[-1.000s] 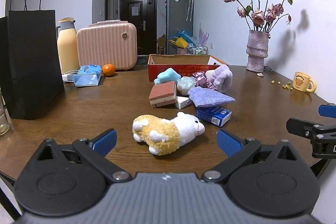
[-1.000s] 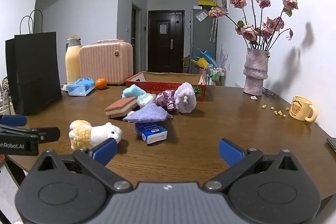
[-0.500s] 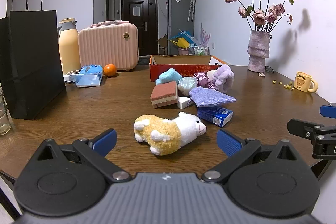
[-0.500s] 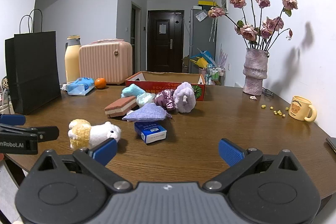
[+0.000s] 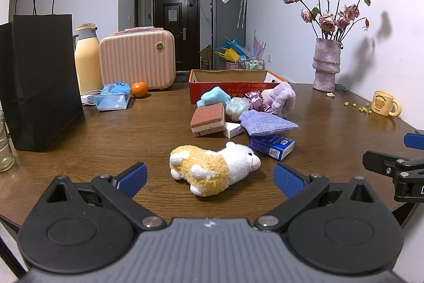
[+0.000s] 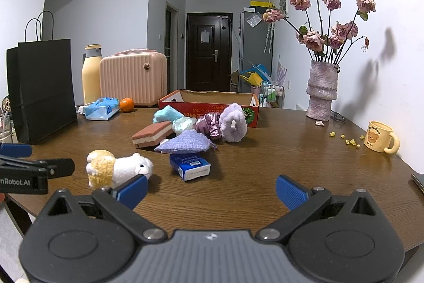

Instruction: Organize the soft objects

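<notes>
A yellow-and-white plush sheep (image 5: 212,169) (image 6: 116,167) lies on its side on the brown table, just ahead of my open left gripper (image 5: 209,178) and between its blue pads. Behind it sit a blue tissue pack (image 5: 271,146) (image 6: 189,166), a purple cloth pouch (image 5: 266,121) (image 6: 185,142), a brown sponge (image 5: 208,118) (image 6: 152,133), a teal cloth (image 5: 214,94), a satin scrunchie (image 6: 209,123) and a lilac fluffy band (image 6: 233,122). An empty red cardboard box (image 5: 230,84) (image 6: 209,102) stands behind the pile. My right gripper (image 6: 210,188) is open over bare table, to the right of the sheep.
At the left stand a black paper bag (image 5: 39,78), a cream thermos (image 5: 86,57), a pink case (image 5: 136,59), a tissue packet (image 5: 114,97) and an orange (image 5: 139,89). A vase of dried roses (image 6: 322,89) and a yellow mug (image 6: 380,135) are at the right.
Both grippers have crept slightly forward and upward, so the table objects sit a little lower in view. Nothing on the table has moved, and both stay open.
</notes>
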The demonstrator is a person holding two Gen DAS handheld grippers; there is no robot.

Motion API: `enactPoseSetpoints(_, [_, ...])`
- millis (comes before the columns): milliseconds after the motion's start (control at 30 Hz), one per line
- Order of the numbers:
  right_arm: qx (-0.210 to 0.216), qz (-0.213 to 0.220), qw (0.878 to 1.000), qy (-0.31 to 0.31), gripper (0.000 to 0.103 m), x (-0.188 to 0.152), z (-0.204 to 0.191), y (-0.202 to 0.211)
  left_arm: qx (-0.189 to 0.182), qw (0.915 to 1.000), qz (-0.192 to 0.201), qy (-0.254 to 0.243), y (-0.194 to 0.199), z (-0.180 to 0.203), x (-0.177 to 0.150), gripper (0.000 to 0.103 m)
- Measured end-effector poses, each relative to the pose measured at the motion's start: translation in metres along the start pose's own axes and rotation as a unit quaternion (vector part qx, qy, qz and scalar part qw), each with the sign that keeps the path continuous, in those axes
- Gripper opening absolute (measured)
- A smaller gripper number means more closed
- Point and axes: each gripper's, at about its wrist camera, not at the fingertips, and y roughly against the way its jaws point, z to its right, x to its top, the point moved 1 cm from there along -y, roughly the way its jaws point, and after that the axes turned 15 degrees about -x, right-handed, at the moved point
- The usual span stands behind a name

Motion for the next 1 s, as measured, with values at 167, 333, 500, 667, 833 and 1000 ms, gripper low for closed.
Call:
enactPoseSetpoints(167, [0.0, 0.0, 1.0, 0.0, 0.103, -0.0002, 0.0004, -0.0003, 0.0, 1.0, 0.0, 0.0, 0.0001, 0.0007, 0.0, 0.103])
enactPoseSetpoints(333, [0.0, 0.001, 1.0, 0.001, 0.103, -0.0003, 0.0004, -0.0001, 0.0, 1.0, 0.001, -0.001, 0.0001, 0.001, -0.0001, 0.103])
enactPoseSetpoints(500, [0.0, 0.001, 1.0, 0.001, 0.103, 0.0008, -0.0001, 0.0011, 0.001, 1.0, 0.001, -0.001, 0.0003, 0.0013, -0.0002, 0.103])
enactPoseSetpoints(667, [0.0, 0.001, 1.0, 0.001, 0.103, 0.0006, -0.0002, 0.0011, 0.001, 1.0, 0.001, -0.001, 0.001, 0.0014, -0.0003, 0.103])
enactPoseSetpoints(833, [-0.001, 0.002, 1.0, 0.001, 0.103, 0.0007, -0.0005, 0.0013, 0.001, 1.0, 0.001, -0.002, 0.0004, 0.0016, -0.0005, 0.103])
enactPoseSetpoints(1000, [-0.001, 0.002, 1.0, 0.001, 0.103, 0.0007, -0.0006, 0.0015, 0.001, 1.0, 0.002, -0.002, 0.0008, 0.0018, -0.0006, 0.103])
